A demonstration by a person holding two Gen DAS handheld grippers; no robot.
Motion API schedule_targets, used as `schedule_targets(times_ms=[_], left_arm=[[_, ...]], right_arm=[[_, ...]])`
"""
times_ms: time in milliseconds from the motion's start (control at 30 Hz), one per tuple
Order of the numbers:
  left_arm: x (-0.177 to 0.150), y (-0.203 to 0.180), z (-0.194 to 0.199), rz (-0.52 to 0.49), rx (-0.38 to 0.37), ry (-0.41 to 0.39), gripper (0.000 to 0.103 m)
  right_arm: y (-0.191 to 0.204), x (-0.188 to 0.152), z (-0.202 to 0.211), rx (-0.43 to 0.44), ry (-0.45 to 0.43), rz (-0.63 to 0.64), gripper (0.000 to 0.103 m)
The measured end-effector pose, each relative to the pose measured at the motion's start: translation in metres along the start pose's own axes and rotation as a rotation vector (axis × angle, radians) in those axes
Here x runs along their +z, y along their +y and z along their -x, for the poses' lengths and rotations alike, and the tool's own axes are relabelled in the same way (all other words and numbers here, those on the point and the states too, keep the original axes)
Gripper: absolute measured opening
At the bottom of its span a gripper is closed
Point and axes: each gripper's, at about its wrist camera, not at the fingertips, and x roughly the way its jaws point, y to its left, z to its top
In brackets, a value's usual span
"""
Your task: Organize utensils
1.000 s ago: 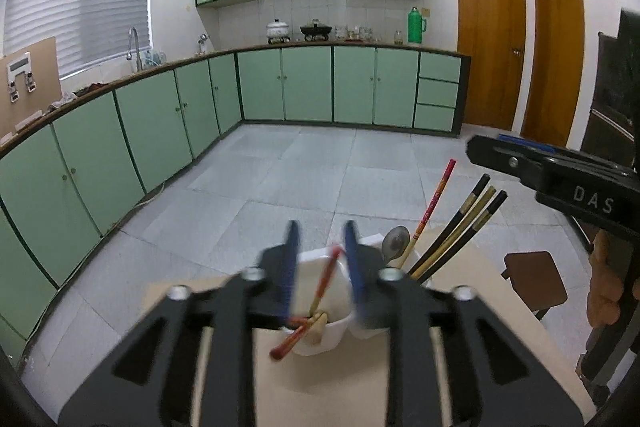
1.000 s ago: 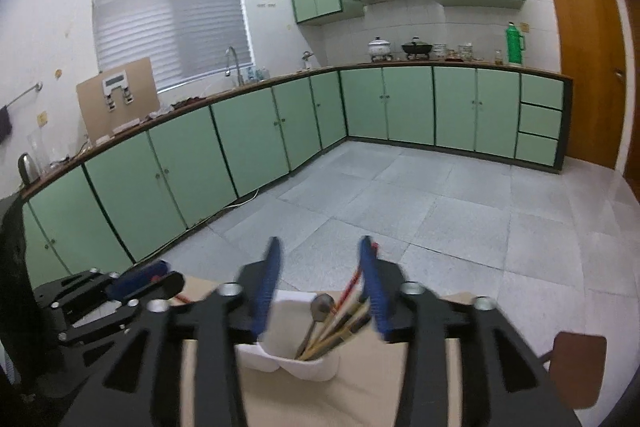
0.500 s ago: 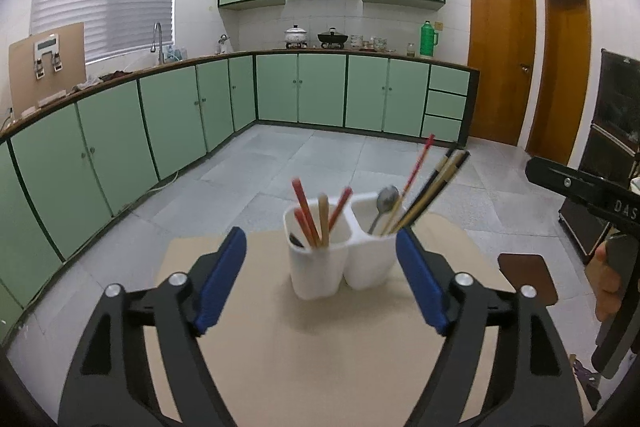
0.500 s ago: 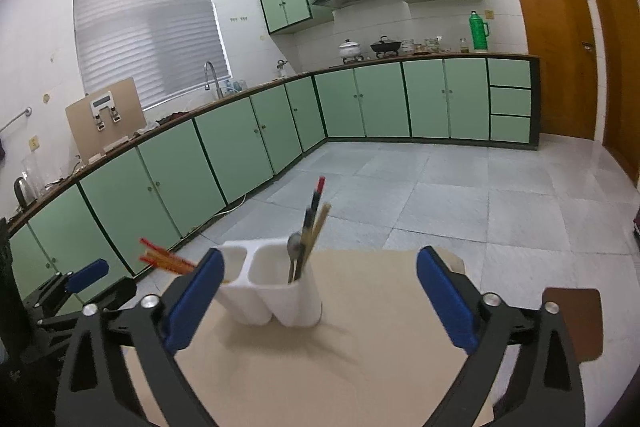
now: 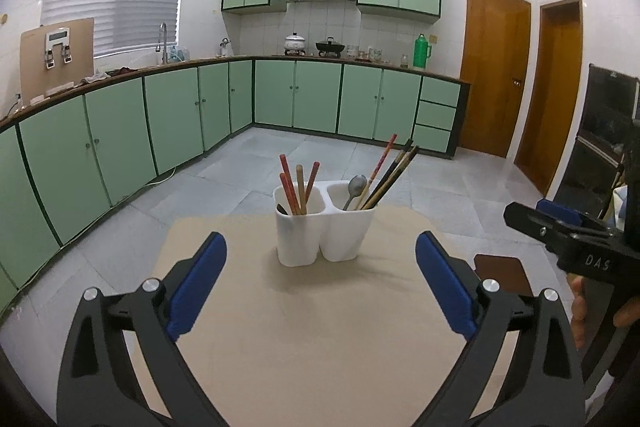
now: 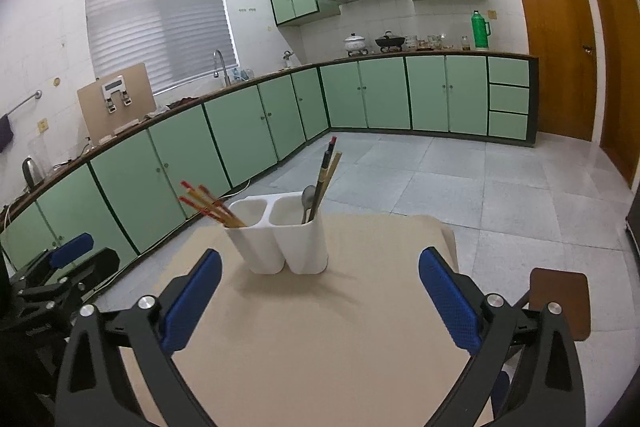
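A white two-compartment holder (image 5: 324, 231) stands on the tan table (image 5: 320, 339). Its left cup holds red and tan chopsticks (image 5: 298, 187). Its right cup holds a metal spoon (image 5: 356, 185) and dark chopsticks (image 5: 394, 171). My left gripper (image 5: 320, 239) is back from the holder, its jaws opening wide with nothing between the pads. In the right wrist view the holder (image 6: 288, 247) sits ahead of my right gripper (image 6: 320, 255), which is open and empty. Each gripper shows at the edge of the other's view: the right gripper (image 5: 536, 217) and the left gripper (image 6: 72, 255).
A brown stool (image 6: 560, 303) stands off the table's right side. Green cabinets (image 5: 120, 151) run along the left and far walls across a tiled floor. Wooden doors (image 5: 496, 75) are at the right. A hand (image 5: 580, 311) holds the right gripper's handle.
Both grippers have let go of the utensils, opened wide and drawn back from the holder. The holder now looks smaller and farther off, and the chopsticks rest in its cups.
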Motion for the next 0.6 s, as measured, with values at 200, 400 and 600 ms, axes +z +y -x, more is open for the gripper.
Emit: schedule_targets(times_ms=[200, 400, 600], left_arm=[[-0.002, -0.003, 0.029, 0.011, 0.014, -0.027, 0.095], [0.002, -0.006, 0.056, 0.003, 0.031, -0.055, 0.097], [0.006, -0.009, 0.08, -0.008, 0.042, -0.087, 0.097]], right_arm=[[0.014, 0.001, 0.021, 0.003, -0.015, 0.038, 0.097], [0.027, 0.004, 0.043, 0.022, -0.032, 0.074, 0.097], [0.036, 0.007, 0.063, 0.03, -0.047, 0.098, 0.097]])
